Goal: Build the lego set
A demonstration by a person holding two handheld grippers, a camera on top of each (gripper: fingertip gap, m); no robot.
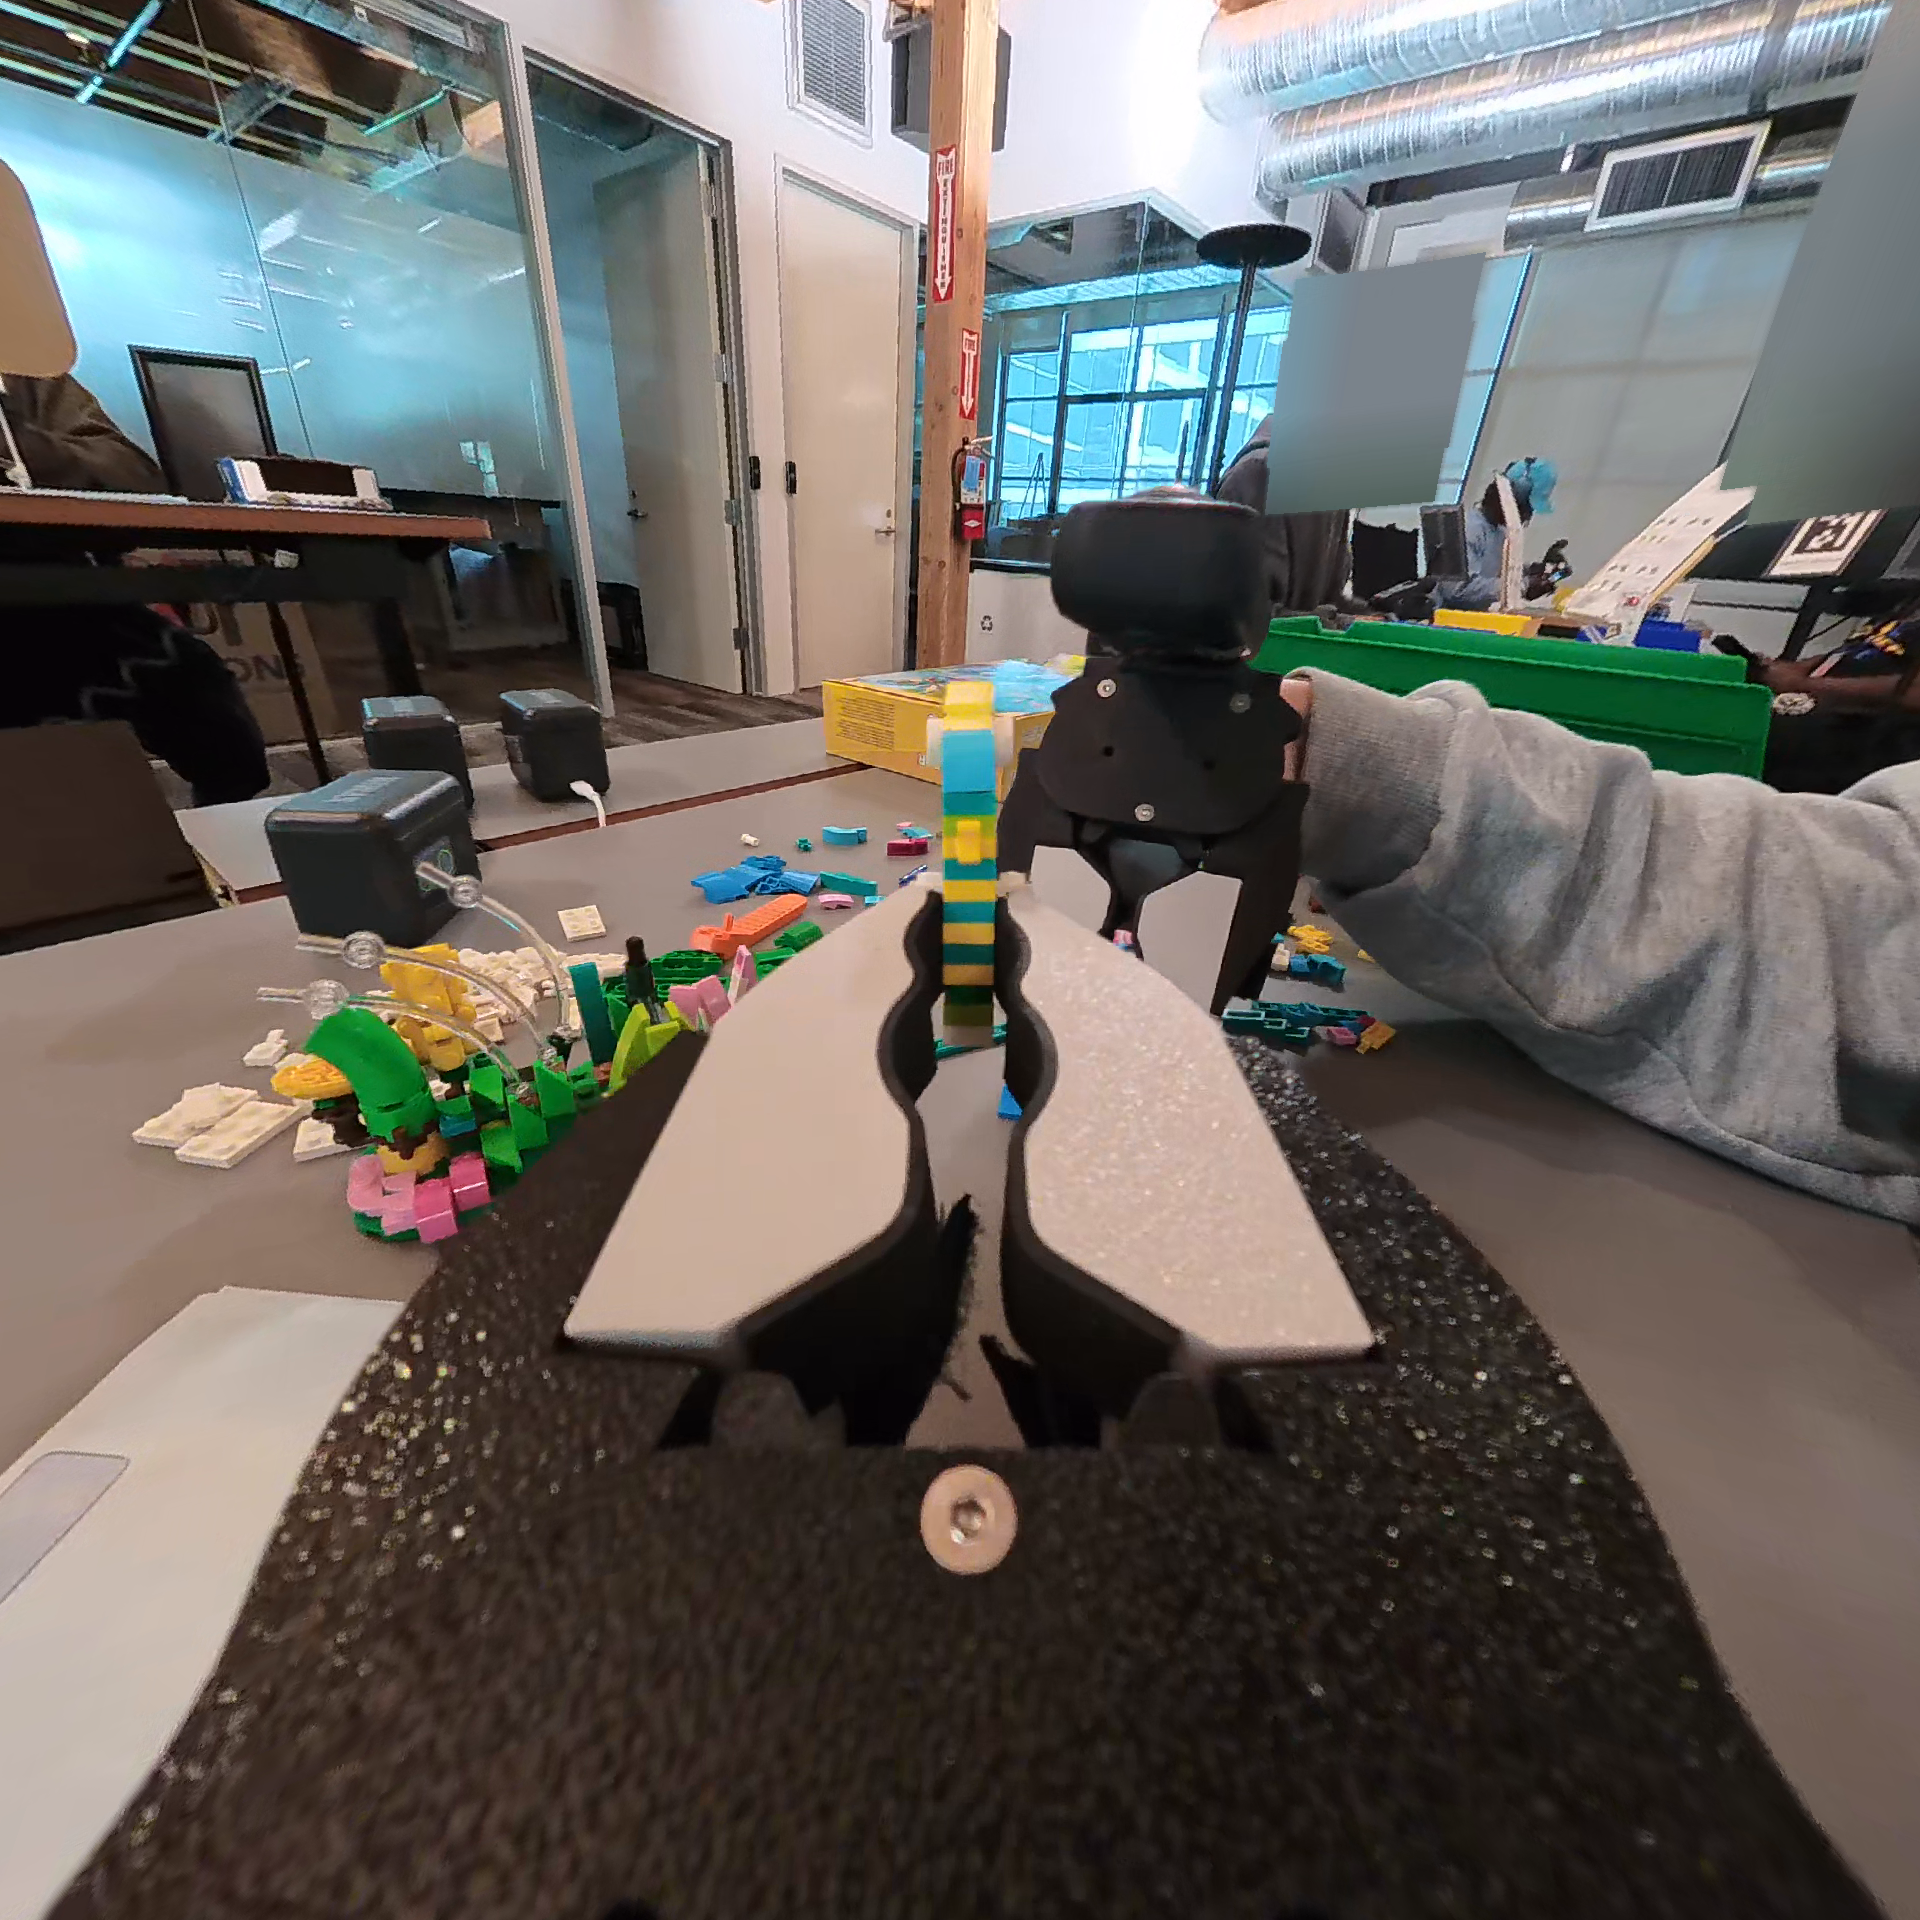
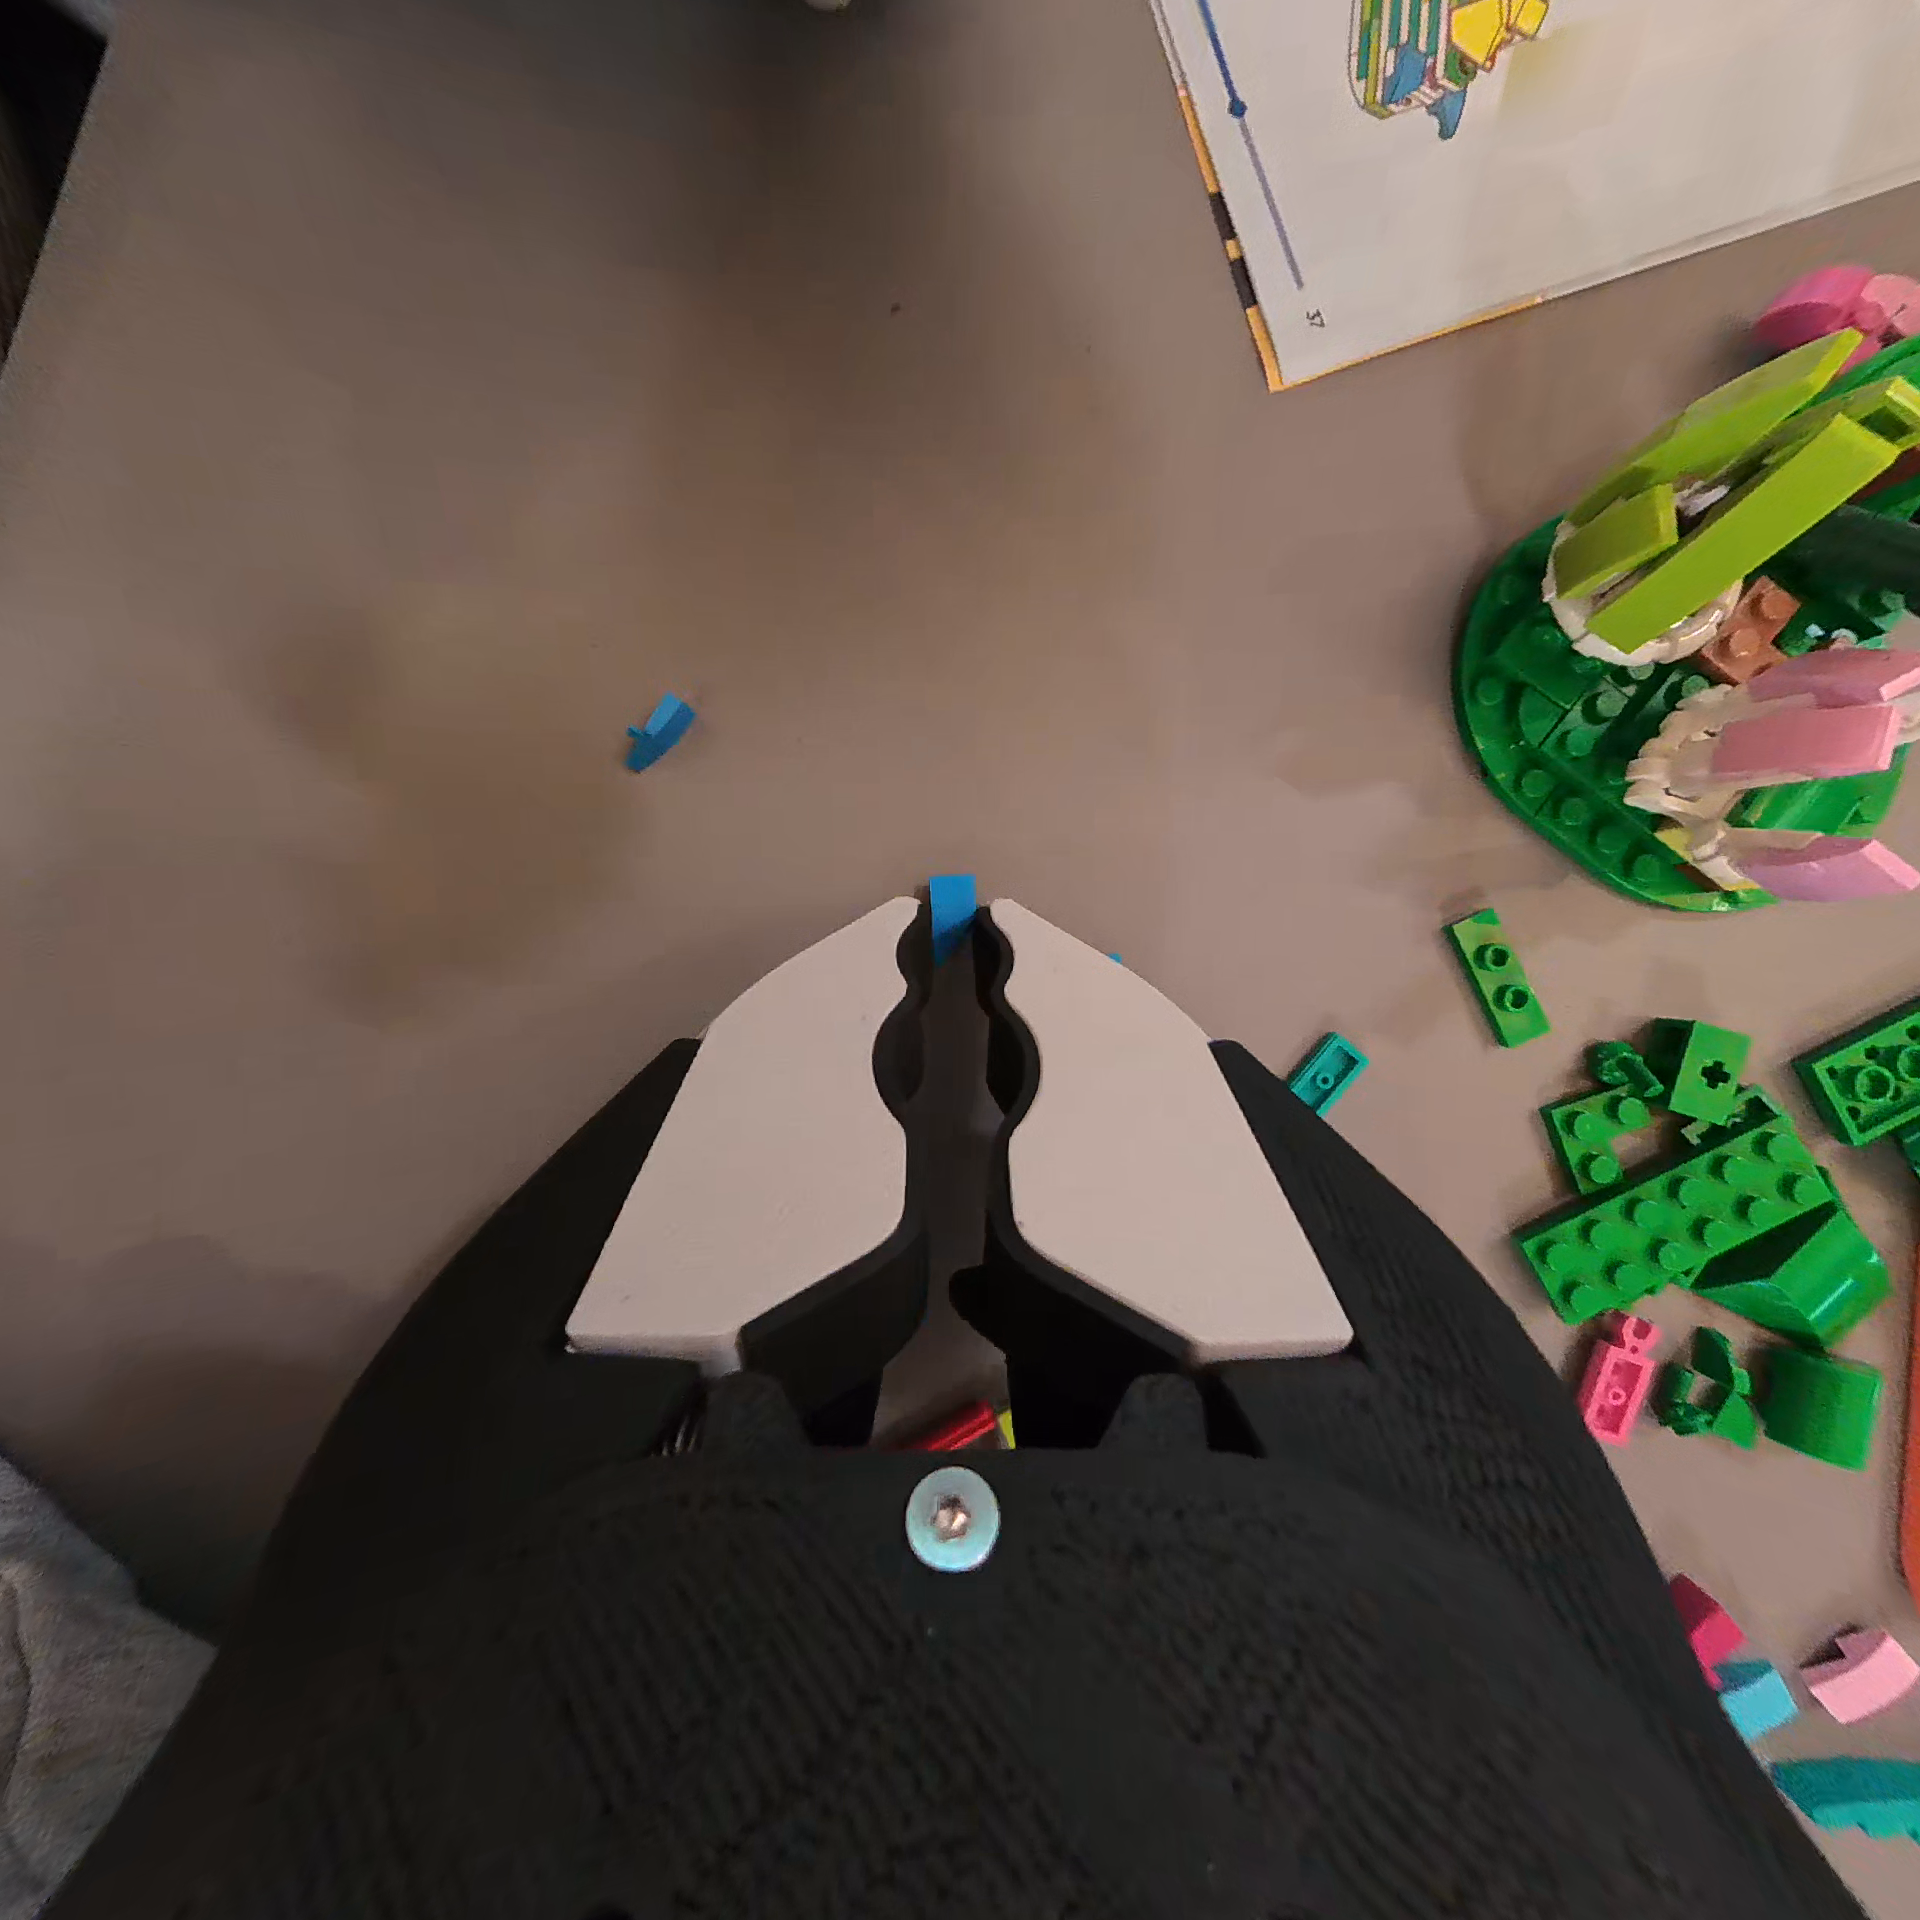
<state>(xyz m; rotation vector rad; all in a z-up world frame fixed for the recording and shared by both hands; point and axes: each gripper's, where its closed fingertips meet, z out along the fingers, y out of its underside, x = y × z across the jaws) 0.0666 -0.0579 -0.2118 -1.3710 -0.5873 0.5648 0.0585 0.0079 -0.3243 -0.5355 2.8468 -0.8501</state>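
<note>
My left gripper [image 1: 966, 909] is shut on a tall striped column [image 1: 968, 821] of yellow, teal and green bricks and holds it upright over the grey table [image 1: 156, 997]. My right gripper [image 2: 954, 902] is shut on a small blue piece [image 2: 952, 914] that sticks out past its tips, pointing down at the table [image 2: 520, 416]. The right gripper also shows in the left wrist view [image 1: 1174, 966], just behind and right of the column, held by a hand in a grey sleeve [image 1: 1558, 914]. A green plant model [image 1: 447, 1101] with pink flowers stands left; it also shows in the right wrist view [image 2: 1704, 707].
Loose green plates [image 2: 1683, 1216], a teal plate [image 2: 1327, 1070] and a blue piece [image 2: 660, 732] lie on the table. An open instruction booklet [image 2: 1558, 177] lies at top right. White plates [image 1: 218, 1122], black cubes [image 1: 364, 852], a yellow box [image 1: 894, 717] and a green bin [image 1: 1507, 675] stand farther off. The green plant model [image 1: 447, 1101] is about equally far from each gripper, around 15 cm.
</note>
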